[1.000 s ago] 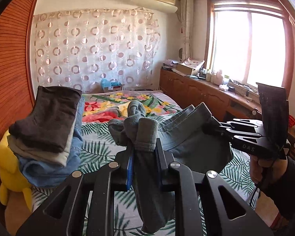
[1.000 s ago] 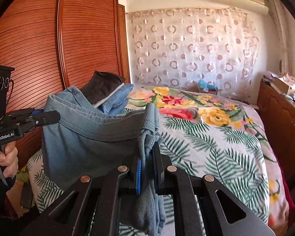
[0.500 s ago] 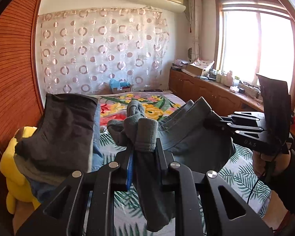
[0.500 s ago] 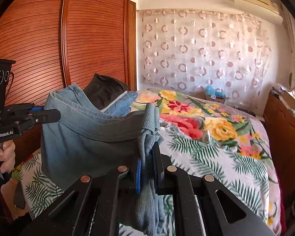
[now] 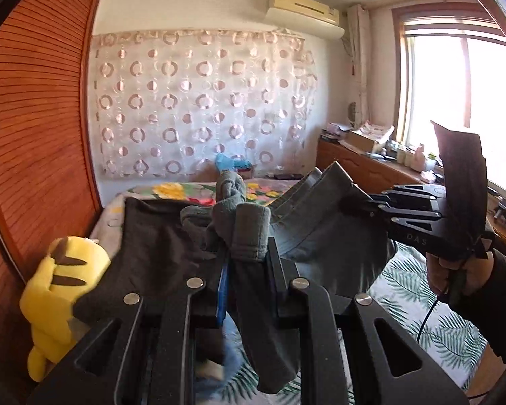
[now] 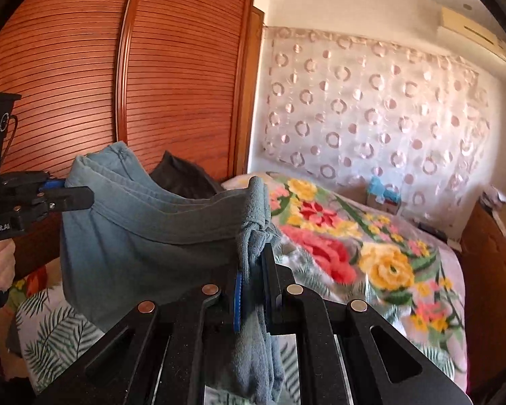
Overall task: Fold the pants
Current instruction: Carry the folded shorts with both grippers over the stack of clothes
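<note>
A pair of blue-grey pants (image 6: 141, 233) hangs in the air above a bed (image 6: 381, 263), stretched between two hand-held grippers. The left gripper (image 5: 244, 263) is clamped on a bunched wad of the cloth, its jaws nearly closed with thick folds pushing up between them and a tail of fabric hanging below. The right gripper (image 6: 253, 270) is pinched tight on another gathered edge of the same pants, its jaws almost together, more cloth trailing down under it. From the left wrist view, the right gripper shows at the right side of the frame, gripped by a hand (image 5: 452, 276) in a dark sleeve (image 5: 502, 290); from the right wrist view, the left gripper bites the far corner of the pants at the left edge. The garment sags in a shallow curve between the two holds, clear of the floral bedspread. A dark folded garment (image 5: 145, 253) lies just behind the left gripper, beside a yellow plush toy (image 5: 57, 297) at the bed's edge. A slatted wooden wardrobe (image 6: 172, 94), a ring-patterned curtain (image 5: 199, 108) and a bright window (image 5: 462, 101) frame the room.
</note>
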A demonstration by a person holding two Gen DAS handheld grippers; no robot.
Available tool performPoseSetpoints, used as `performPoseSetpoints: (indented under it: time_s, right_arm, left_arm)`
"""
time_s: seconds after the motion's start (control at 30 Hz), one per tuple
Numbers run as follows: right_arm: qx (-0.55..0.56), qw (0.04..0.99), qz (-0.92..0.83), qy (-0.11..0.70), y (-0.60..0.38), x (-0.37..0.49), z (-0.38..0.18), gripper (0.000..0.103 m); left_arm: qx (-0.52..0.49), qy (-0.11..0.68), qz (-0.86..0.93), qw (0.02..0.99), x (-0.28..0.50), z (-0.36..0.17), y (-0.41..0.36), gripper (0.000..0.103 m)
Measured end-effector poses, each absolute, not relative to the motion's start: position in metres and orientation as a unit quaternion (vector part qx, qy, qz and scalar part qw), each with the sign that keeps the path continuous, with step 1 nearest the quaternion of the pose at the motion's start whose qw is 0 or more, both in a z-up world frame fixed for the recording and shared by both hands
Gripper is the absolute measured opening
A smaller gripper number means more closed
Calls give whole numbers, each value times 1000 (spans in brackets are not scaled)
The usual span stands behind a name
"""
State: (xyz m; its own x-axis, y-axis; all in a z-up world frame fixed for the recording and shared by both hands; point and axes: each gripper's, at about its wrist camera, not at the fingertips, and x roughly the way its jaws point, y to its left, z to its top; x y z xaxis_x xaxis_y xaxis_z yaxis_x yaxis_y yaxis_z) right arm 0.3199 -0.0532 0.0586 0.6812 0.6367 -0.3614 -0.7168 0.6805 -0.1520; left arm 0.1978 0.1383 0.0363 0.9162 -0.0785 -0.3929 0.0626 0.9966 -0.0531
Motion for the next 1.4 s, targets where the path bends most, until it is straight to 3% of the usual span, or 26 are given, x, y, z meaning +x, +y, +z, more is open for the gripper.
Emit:
performPoseSetpoints:
  time_s: [0.5,1.13,1.2,1.37,1.4]
  right_arm:
    - [-184,886,418,86,-6,376,58,9]
    - [-249,844,464,101,57,423,49,9]
    - [-251,842,466,107,61,425,47,9]
    - [-246,844,460,128,66,436,48,9]
    - [-242,843,461,135,65,438,49,14]
  left_arm:
    - [-66,161,37,984,198,23,189,19]
    - [-111,172,106,973,188,-23,215,23]
    - [-114,177,110,971,187,-26,218,26]
    - [-115,186,120,968,188,-31,221,50]
    - [-115,187,120,968,189,-32,221,51]
